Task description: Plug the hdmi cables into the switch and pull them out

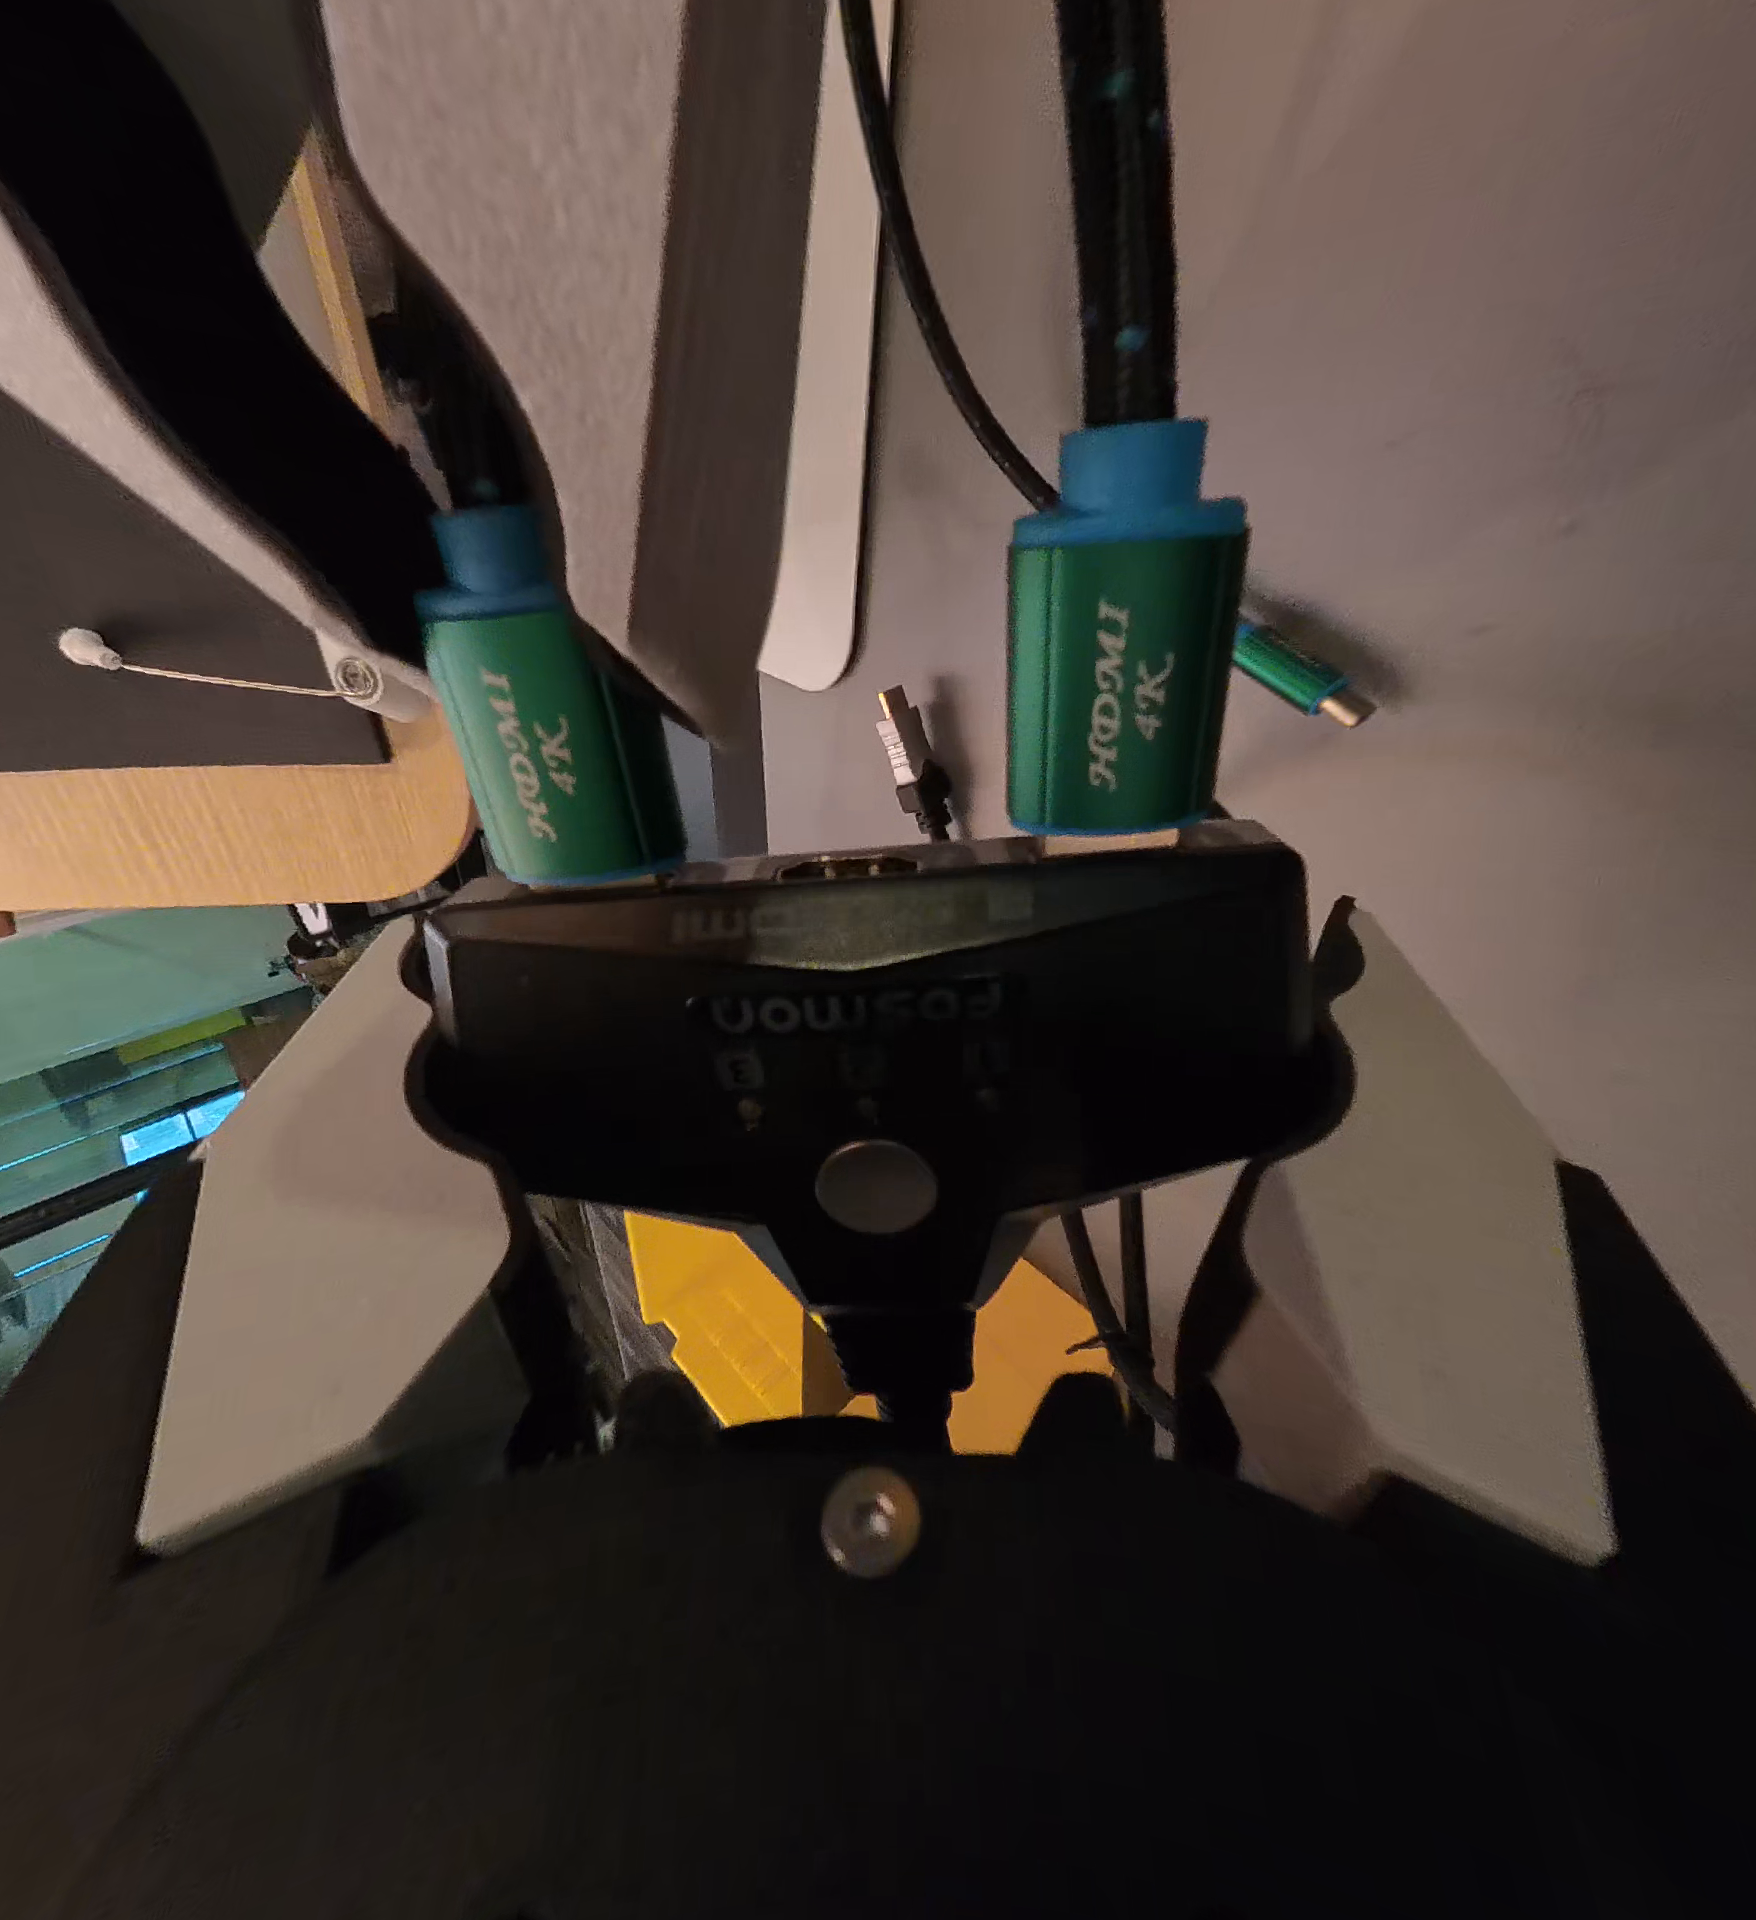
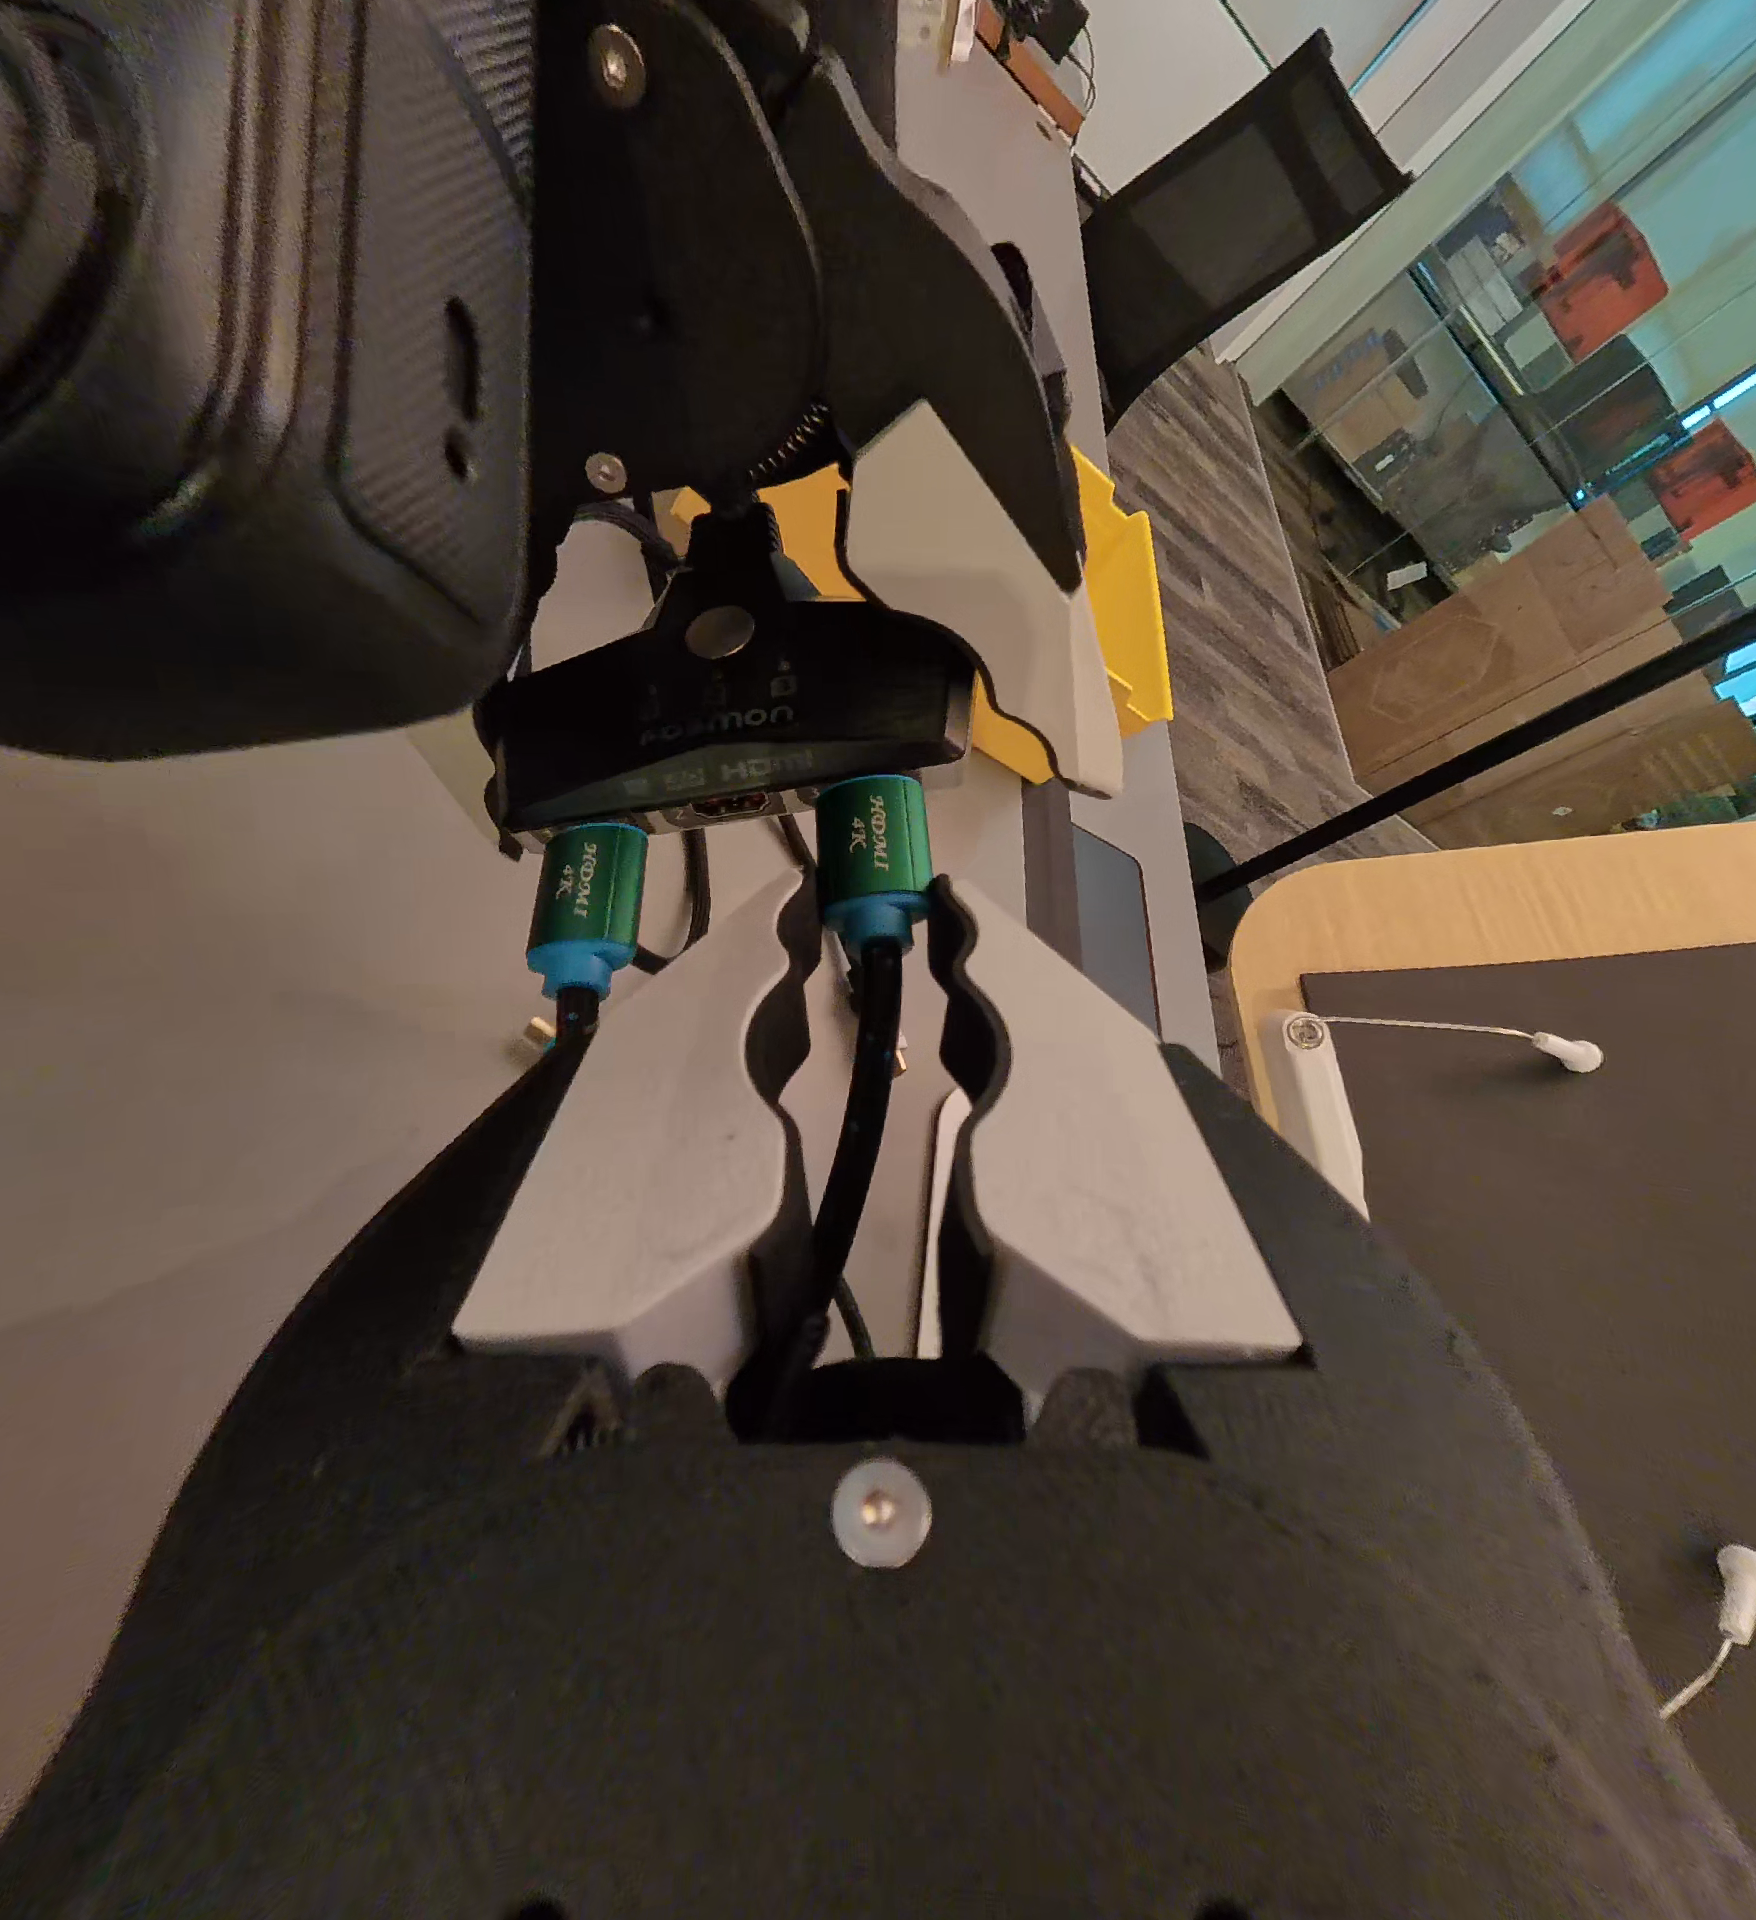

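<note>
My left gripper [image 1: 874,997] is shut on the black HDMI switch [image 1: 874,977], which sits crosswise between its grey fingers. Two green HDMI plugs sit in the switch's outer ports, one on the left [image 1: 552,738] and one on the right [image 1: 1123,686]. The middle port [image 1: 843,868] is empty. In the right wrist view, my right gripper [image 2: 872,914] straddles the black braided cable [image 2: 853,1122] just behind one green plug [image 2: 869,842]. Its jaws are apart, level with the plug's blue collar. The switch [image 2: 728,717] and the other plug [image 2: 583,894] show beyond it.
Loose connector ends lie on the white table [image 1: 1528,312]: a black-and-silver one [image 1: 905,748] and a green one [image 1: 1300,675]. A yellow bin [image 2: 1123,582] sits behind the switch. A wooden board with a black mat [image 2: 1580,1247] is beside my right gripper. A black chair [image 2: 1238,208] stands beyond.
</note>
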### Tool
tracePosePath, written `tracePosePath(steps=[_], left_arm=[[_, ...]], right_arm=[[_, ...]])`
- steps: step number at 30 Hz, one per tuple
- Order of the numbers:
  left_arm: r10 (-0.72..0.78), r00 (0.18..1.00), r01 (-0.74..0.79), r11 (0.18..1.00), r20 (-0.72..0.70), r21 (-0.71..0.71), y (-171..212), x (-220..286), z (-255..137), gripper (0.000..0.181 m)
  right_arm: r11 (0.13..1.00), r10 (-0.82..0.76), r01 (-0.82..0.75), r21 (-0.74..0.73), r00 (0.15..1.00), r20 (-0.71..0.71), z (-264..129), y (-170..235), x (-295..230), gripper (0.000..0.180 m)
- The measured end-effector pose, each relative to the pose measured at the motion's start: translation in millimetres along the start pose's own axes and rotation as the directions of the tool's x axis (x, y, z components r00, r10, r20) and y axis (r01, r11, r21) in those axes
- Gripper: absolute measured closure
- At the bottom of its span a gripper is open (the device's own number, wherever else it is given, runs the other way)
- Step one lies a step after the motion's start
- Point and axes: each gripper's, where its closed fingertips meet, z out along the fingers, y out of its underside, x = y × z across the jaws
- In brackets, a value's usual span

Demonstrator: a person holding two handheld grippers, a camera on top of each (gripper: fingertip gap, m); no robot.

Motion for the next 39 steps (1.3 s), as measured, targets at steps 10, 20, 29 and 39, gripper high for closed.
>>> tracePosePath(steps=[10,20,29,39], left_arm=[[-0.03,0.995,0.035,0.998,-0.1,0.048,0.9,10.6,-10.0,0.028],[-0.059,0.974,0.092,0.986,-0.22,0.142,-7.2,26.7,-22.2,0.028],[-0.054,0.966,0.1,0.98,-0.254,0.172,-6.7,32.9,-25.6,0.028],[-0.007,0.981,0.043,0.982,-0.194,0.182,-7.1,29.6,-32.0,0.028]], right_arm=[[0.995,-0.023,0.023,0.1,1.0,-0.001,3.8,-7.6,-2.2,0.157],[0.968,0.01,-0.029,0.25,0.997,0.08,1.9,-20.4,-13.2,0.147],[0.96,-0.009,-0.018,0.28,0.995,0.096,6.2,-23.5,-19.8,0.16],[0.94,-0.098,0.077,0.331,0.994,0.047,0.5,-32.9,-23.0,0.16]])
